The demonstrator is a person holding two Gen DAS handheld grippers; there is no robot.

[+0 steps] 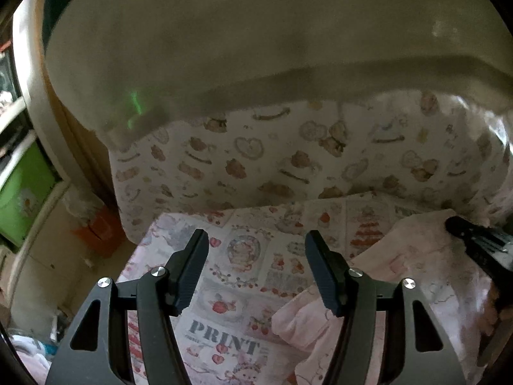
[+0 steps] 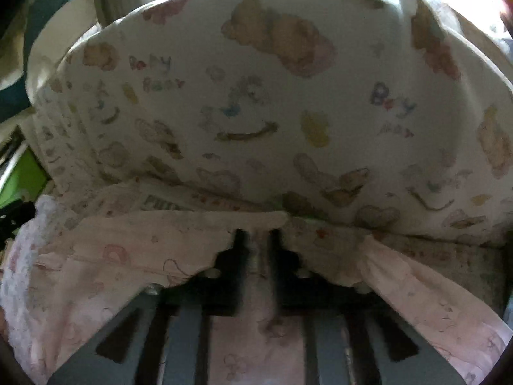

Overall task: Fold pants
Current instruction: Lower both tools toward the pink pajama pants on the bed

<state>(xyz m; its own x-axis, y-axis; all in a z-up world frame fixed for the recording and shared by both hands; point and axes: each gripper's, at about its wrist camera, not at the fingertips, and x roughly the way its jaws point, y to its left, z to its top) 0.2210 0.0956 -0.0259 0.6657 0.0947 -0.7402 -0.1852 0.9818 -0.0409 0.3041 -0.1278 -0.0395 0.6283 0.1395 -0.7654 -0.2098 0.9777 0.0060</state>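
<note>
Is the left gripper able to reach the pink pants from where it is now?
Probably yes: the left gripper is open and empty, and the pink pants lie uncovered beside it, its inner finger at their edge.

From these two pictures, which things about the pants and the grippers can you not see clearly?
- Right wrist view: right gripper fingertips, draped by pink pants; picture blurred.
- Left wrist view: the pants run off the lower right edge, partly behind left gripper.
- Both views: full pants shape.

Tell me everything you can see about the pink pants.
The pink pants are soft, thin, pale fabric with faint printed drawings, lying crumpled and loosely bunched on the strawberry-print sheet in front of the bear-print cushion. The right gripper is shut on their upper edge; the open left gripper hovers at their near end.
</note>
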